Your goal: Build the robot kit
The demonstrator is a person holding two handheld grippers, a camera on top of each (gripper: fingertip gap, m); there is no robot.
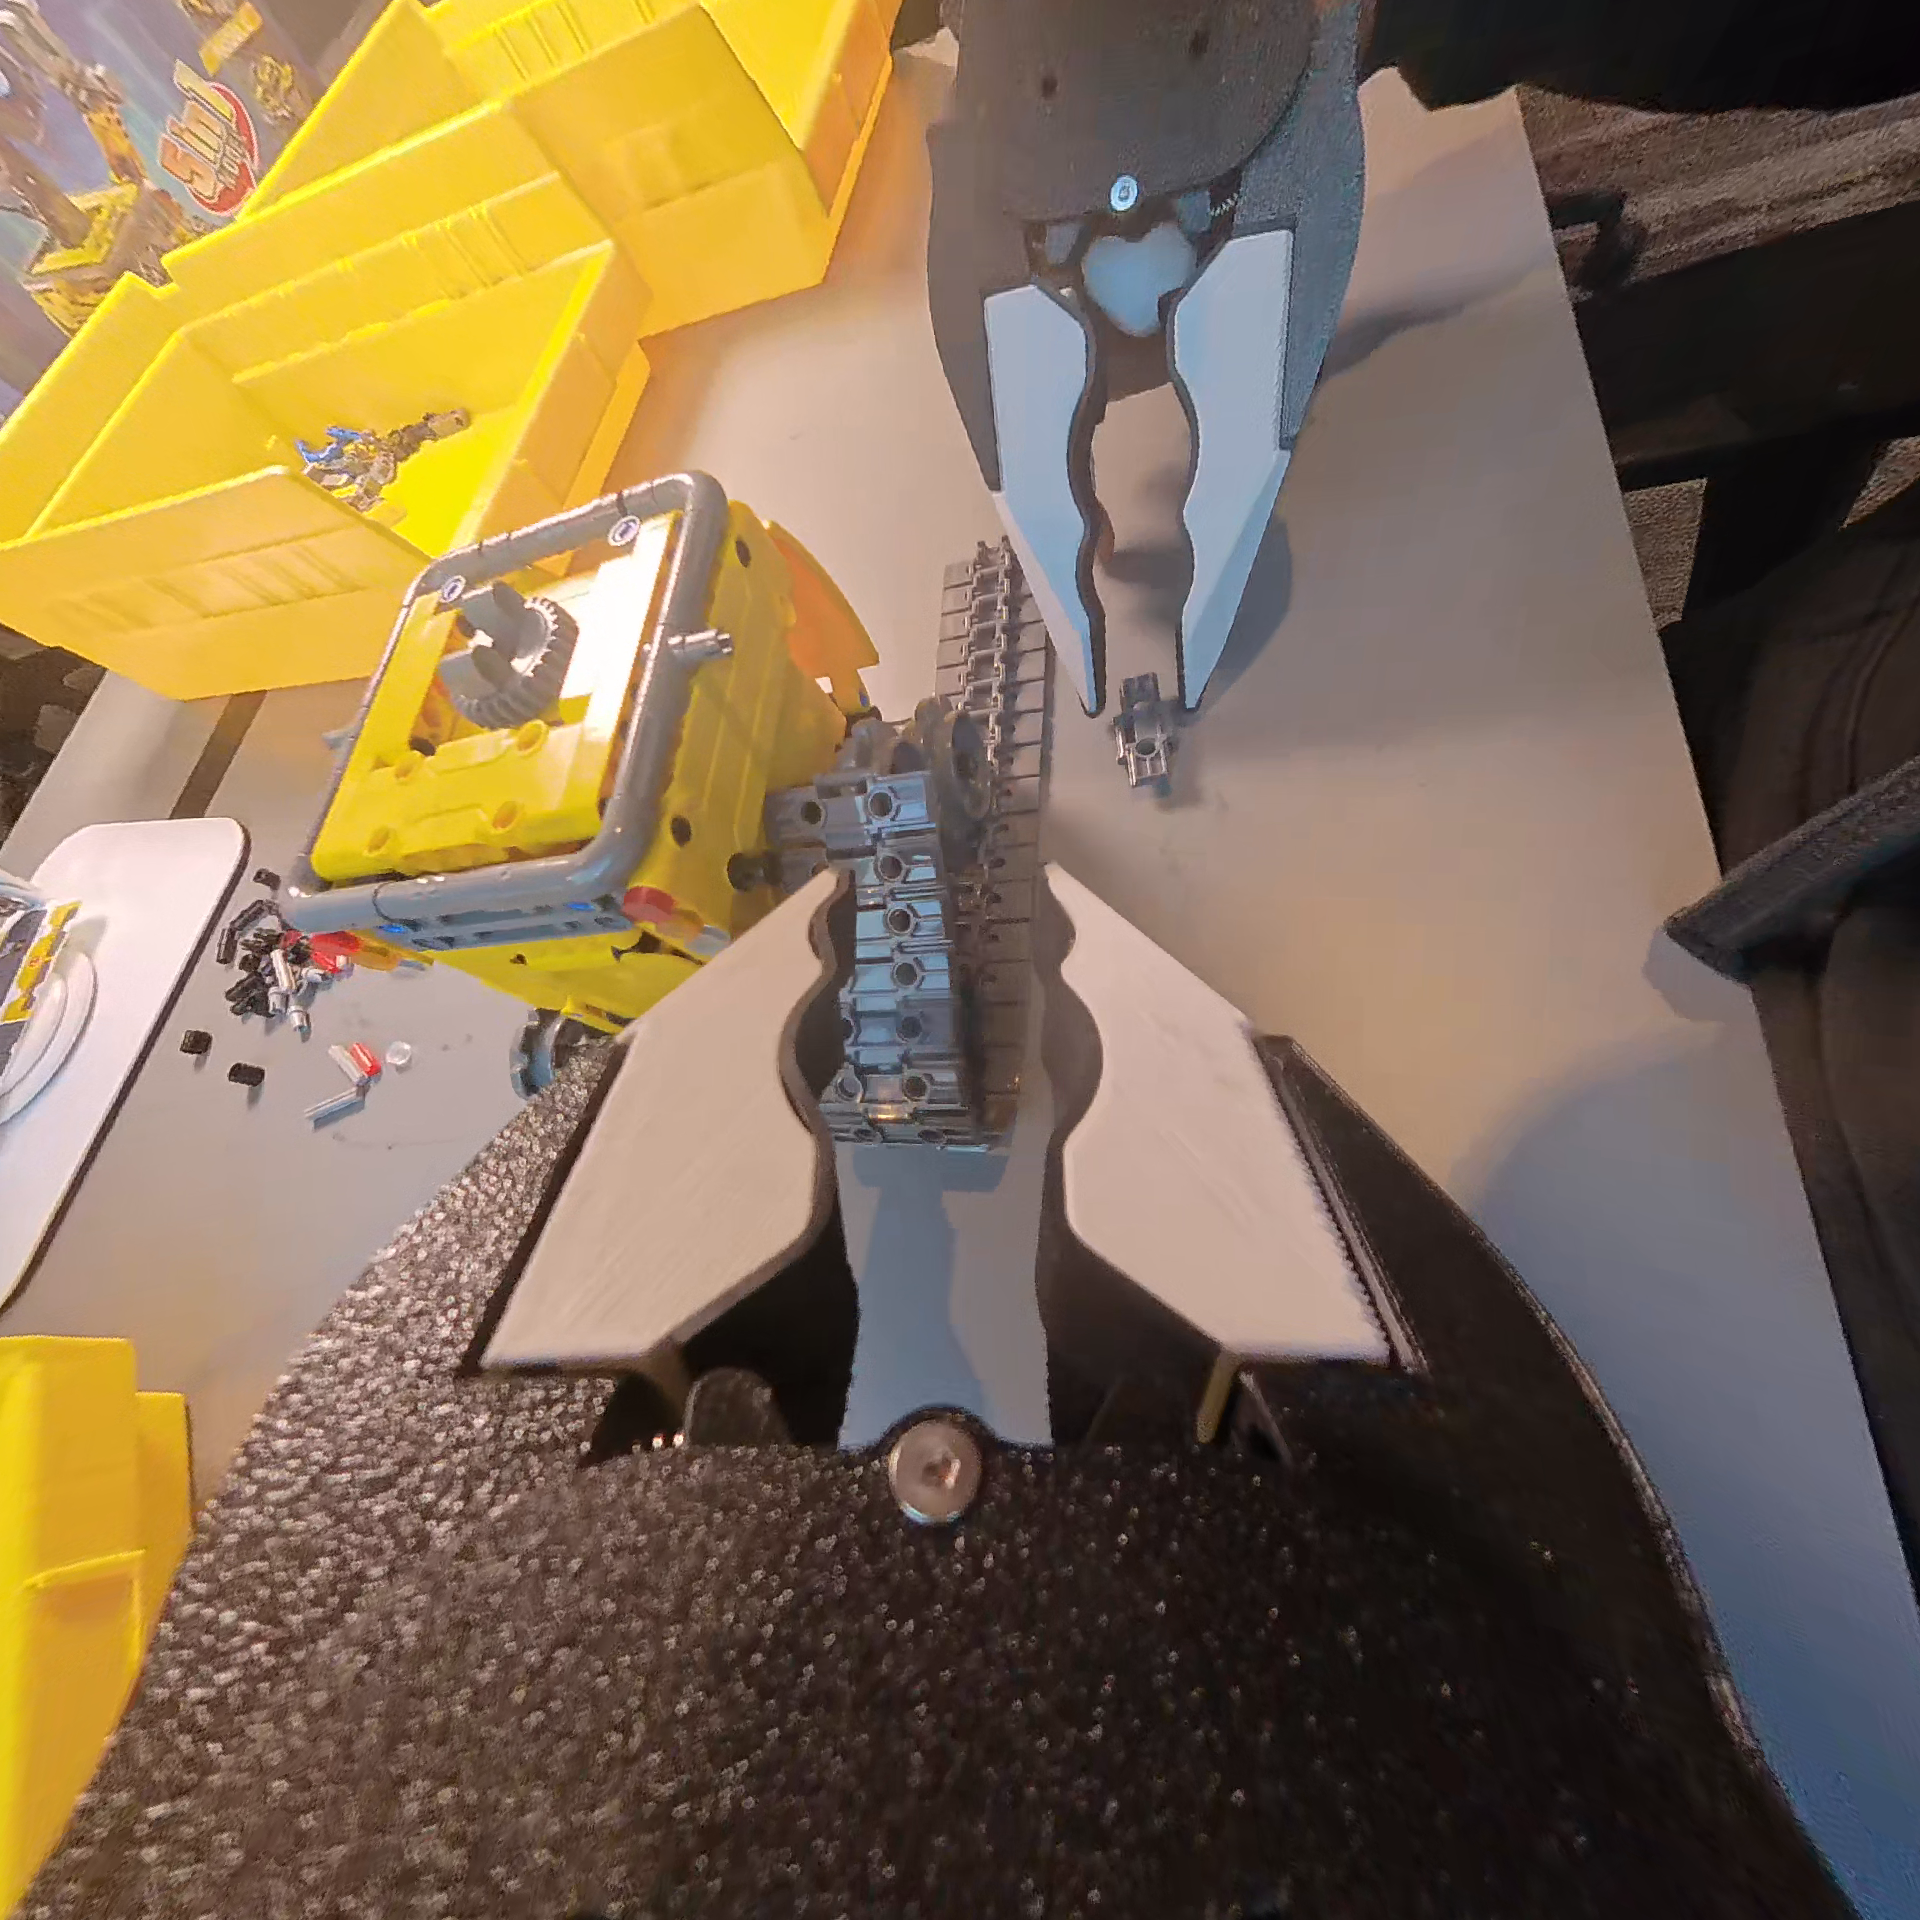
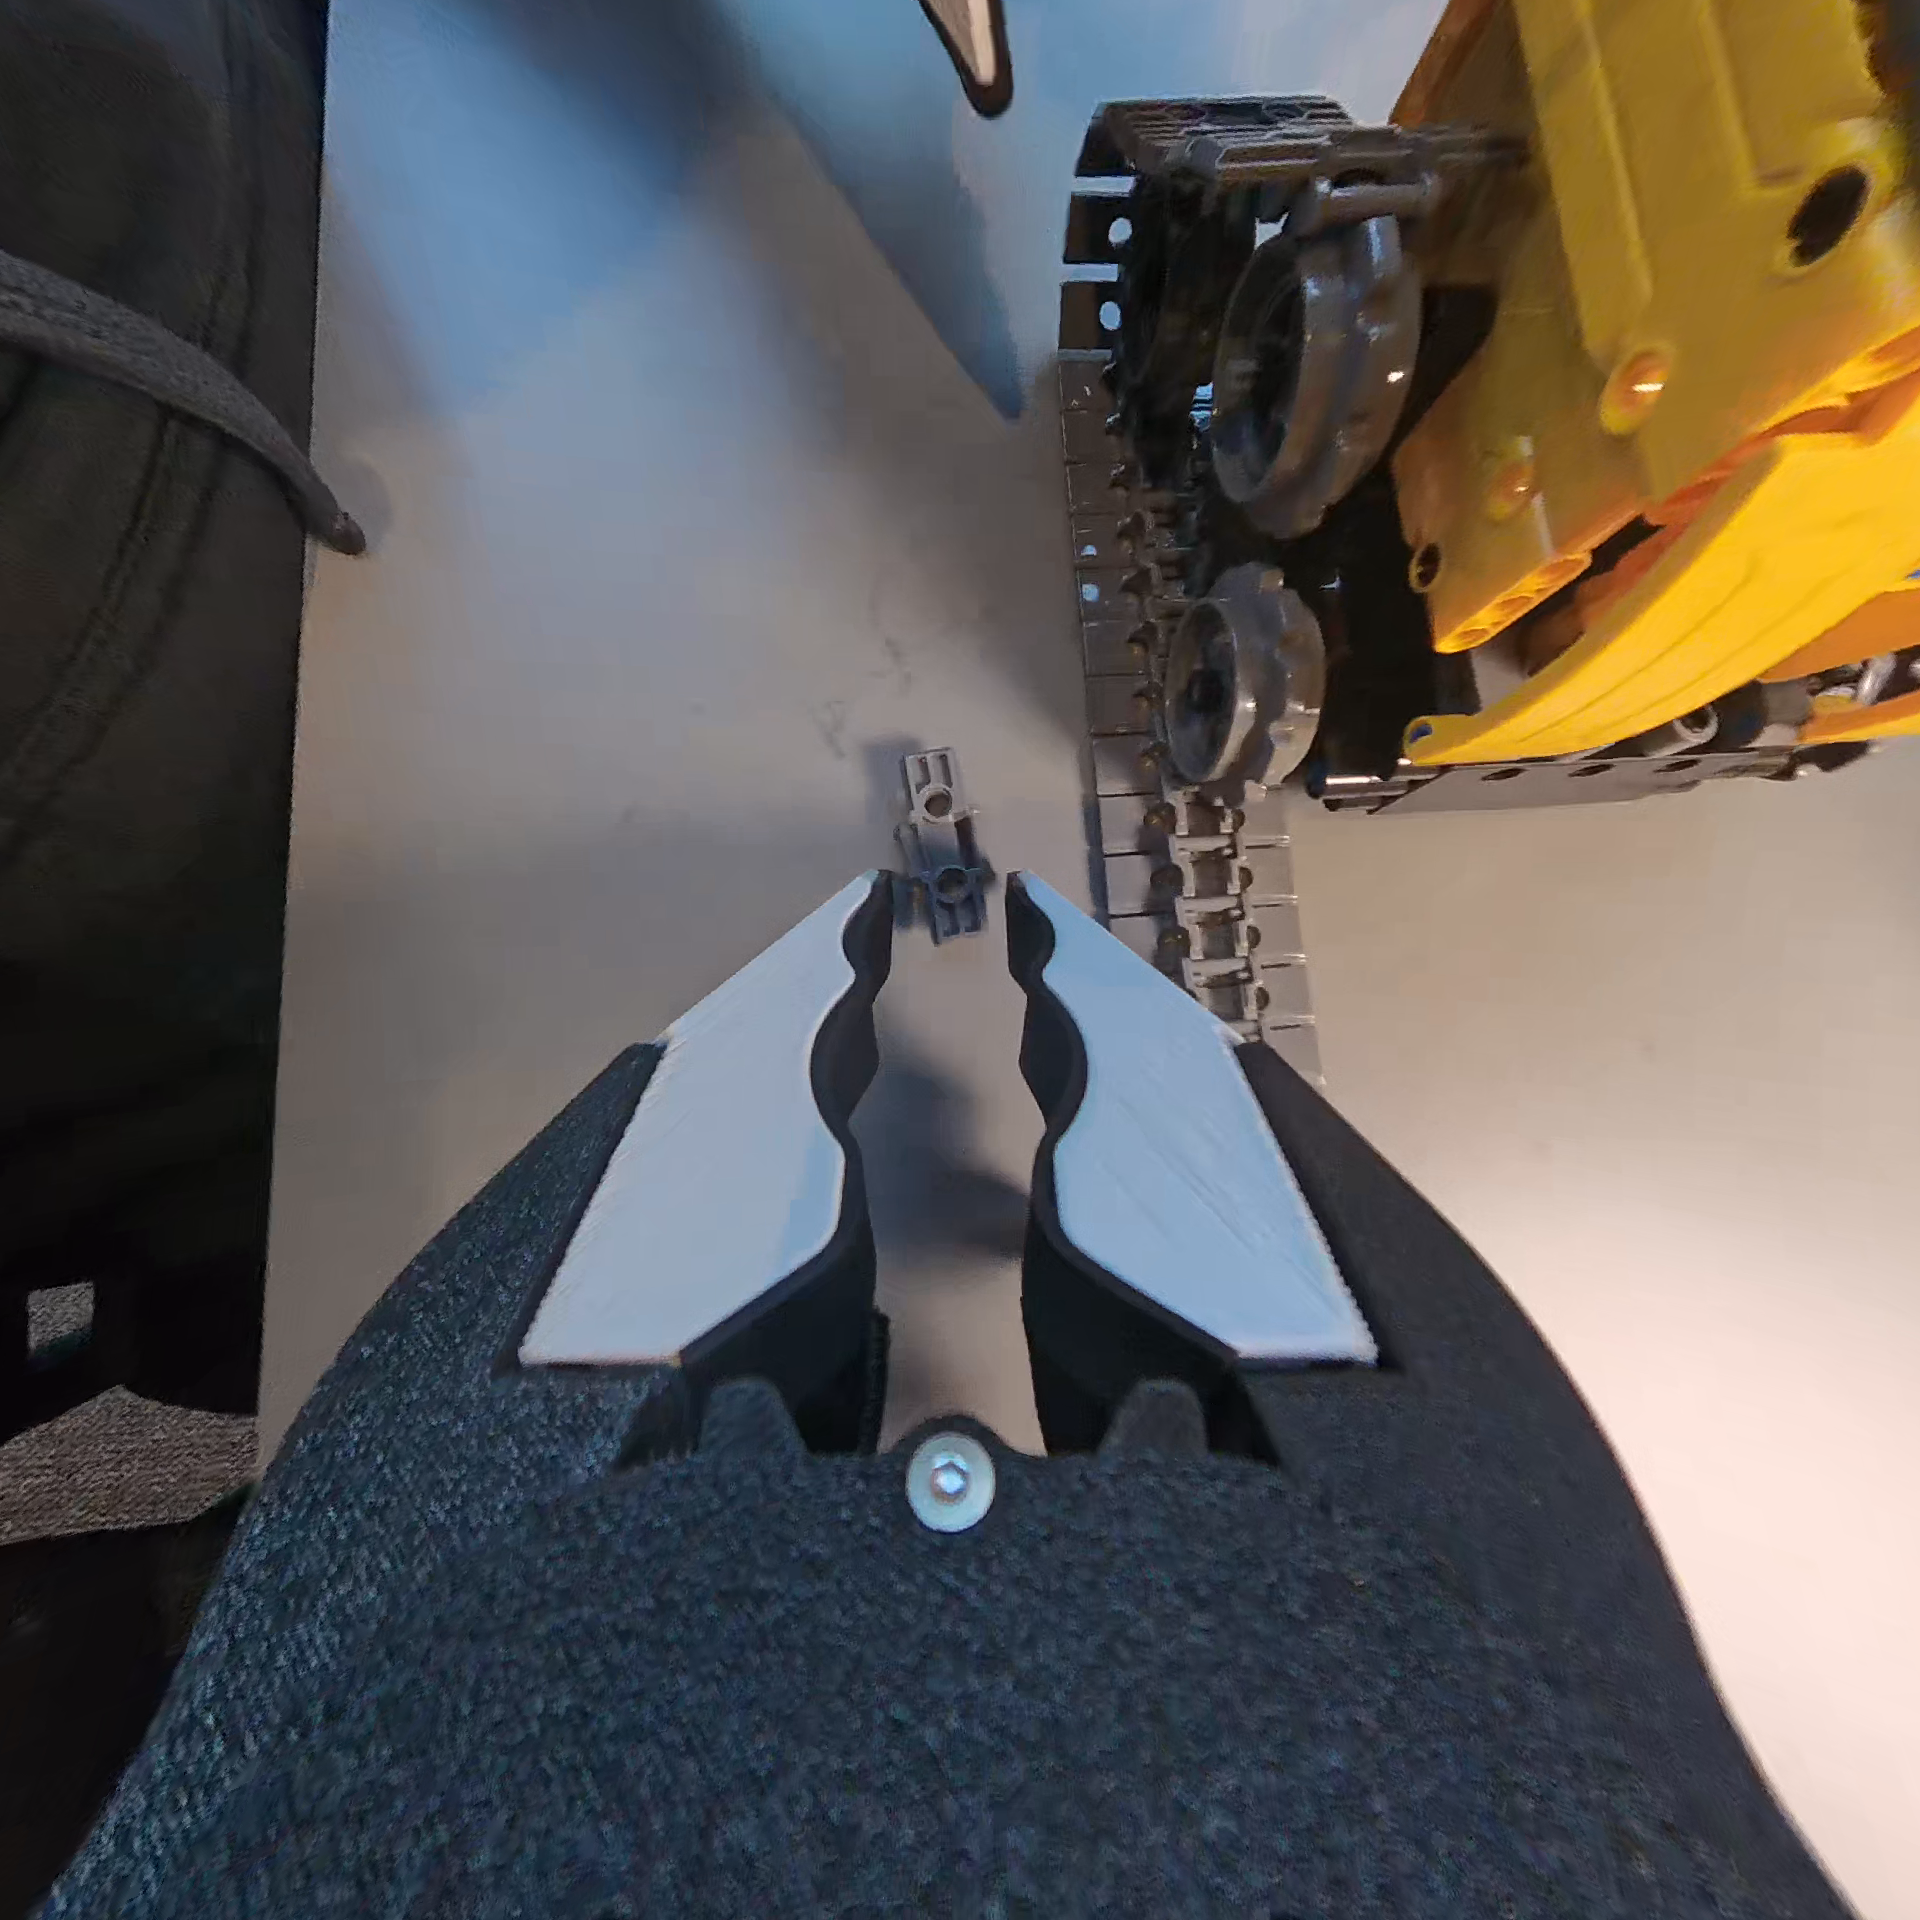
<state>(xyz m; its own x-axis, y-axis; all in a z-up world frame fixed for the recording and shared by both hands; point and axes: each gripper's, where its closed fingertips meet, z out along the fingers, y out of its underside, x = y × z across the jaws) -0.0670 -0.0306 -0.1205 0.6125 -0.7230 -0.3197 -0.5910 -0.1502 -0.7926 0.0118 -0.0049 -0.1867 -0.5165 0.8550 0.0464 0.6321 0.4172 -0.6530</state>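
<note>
The small dark grey plastic connector piece [image 2: 943, 891] lies on the pale grey table [image 2: 623, 623] right at the tips of your right tool [image 2: 943, 881], whose fingers stand apart on either side of it without clamping, its long axis running toward 12 o'clock. Just at 3 o'clock of it runs the grey link track [image 2: 1143, 644] of the yellow brick-built vehicle [image 1: 540, 727]. Your left tool [image 1: 940, 883] straddles that track's near end, fingers apart.

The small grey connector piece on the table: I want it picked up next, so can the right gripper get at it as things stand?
Probably yes. The right gripper has its jaws open with the small grey connector piece just past the tips; the tracked yellow model stands off to the side.
</note>
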